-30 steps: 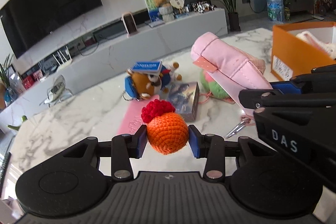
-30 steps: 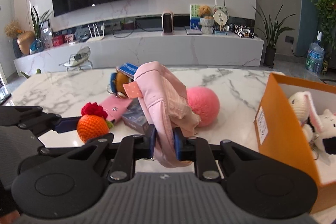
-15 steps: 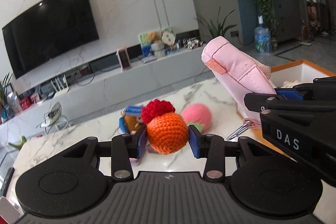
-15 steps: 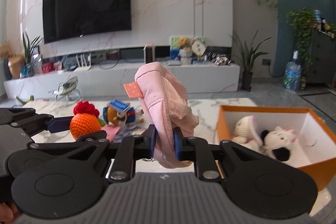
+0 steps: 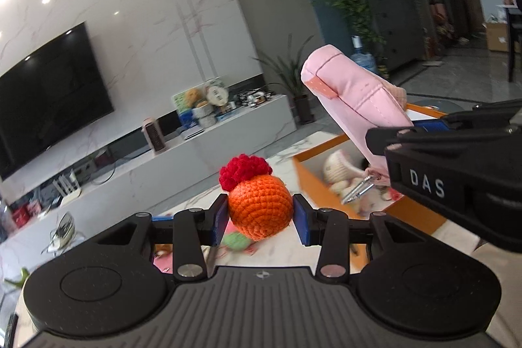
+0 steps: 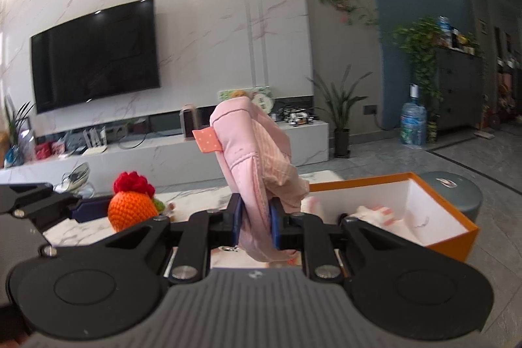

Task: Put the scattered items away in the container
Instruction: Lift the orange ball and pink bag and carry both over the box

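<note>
Above the marble table [image 5: 202,201], the left gripper [image 5: 260,216] has its jaws clamped on a crocheted orange ball [image 5: 259,211] with a red tuft on top, the blue pads [image 5: 221,219] pressing its two sides; the ball is held clear of the tabletop, and the right wrist view shows it at the left [image 6: 132,211], just beyond the other tool's fingers; beside it, the right gripper [image 6: 255,224] has its jaws pinched tight on the lower part of a pink fabric pouch [image 6: 253,165], which stands up between the fingers and leans toward the camera's far side, an orange-pink tab on its edge; in the left wrist view the pouch [image 5: 352,100] rises over the right tool's black body, and a metal key ring [image 5: 357,189] dangles beneath it; the orange box [image 6: 456,230], white inside, sits on the table to the right, its near wall just past the right gripper's fingertips, so the pouch hangs close to its left end, though whether it is over the opening or only beside it cannot be told; a white plush toy [image 6: 375,214] lies inside the box; a green and pink plush [image 5: 236,242] lies on the table under the held ball; behind the table runs a low white cabinet [image 6: 163,152] with a television [image 6: 94,57] on the wall above.
</note>
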Motion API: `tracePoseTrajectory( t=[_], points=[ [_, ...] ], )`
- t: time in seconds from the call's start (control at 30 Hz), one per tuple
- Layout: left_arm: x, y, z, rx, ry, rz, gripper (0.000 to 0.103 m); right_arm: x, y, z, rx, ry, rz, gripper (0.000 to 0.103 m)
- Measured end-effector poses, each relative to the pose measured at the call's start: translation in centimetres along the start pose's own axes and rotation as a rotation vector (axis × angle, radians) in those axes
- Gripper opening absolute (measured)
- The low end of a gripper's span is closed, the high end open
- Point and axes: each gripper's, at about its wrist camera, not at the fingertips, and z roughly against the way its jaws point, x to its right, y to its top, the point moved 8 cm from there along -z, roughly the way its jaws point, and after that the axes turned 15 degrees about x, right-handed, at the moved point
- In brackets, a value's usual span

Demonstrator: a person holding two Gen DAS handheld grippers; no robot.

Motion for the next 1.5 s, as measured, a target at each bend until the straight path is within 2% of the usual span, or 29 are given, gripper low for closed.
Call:
tracePoseTrajectory(
  t=[0.33, 0.63, 0.83, 1.0, 1.27, 1.5],
  points=[
    [5.1, 1.5, -4.2, 0.020, -0.086, -0.047, 0.048, 6.7, 0.3, -1.8, 0.001, -0.112, -0.064, 0.019],
    [6.7, 1.1, -7.9, 0.003, -0.110, -0.050, 0.048, 9.2, 0.1, -5.4, 0.002, -0.128, -0.064, 0.019],
    [7.9, 0.1, -10.3, -0.015, -0.139, -0.055, 0.048, 10.8, -0.7, -8.2, -0.027, -0.136, -0.063, 0.019],
    [9.0, -1.5, -12.0, -0.048, -0.175, -0.060, 0.048, 11.8, -2.0, -10.7, -0.093, -0.123, -0.065, 0.019],
    [10.0, -3.9, -13.8, -0.092, -0.240, -0.078, 0.048, 12.5, -5.1, -14.9, -0.246, -0.083, -0.081, 0.019],
    [10.3, -5.5, -14.7, -0.136, -0.261, -0.085, 0.048, 12.0, -7.9, -16.4, -0.374, -0.049, -0.124, 0.020]
  ],
)
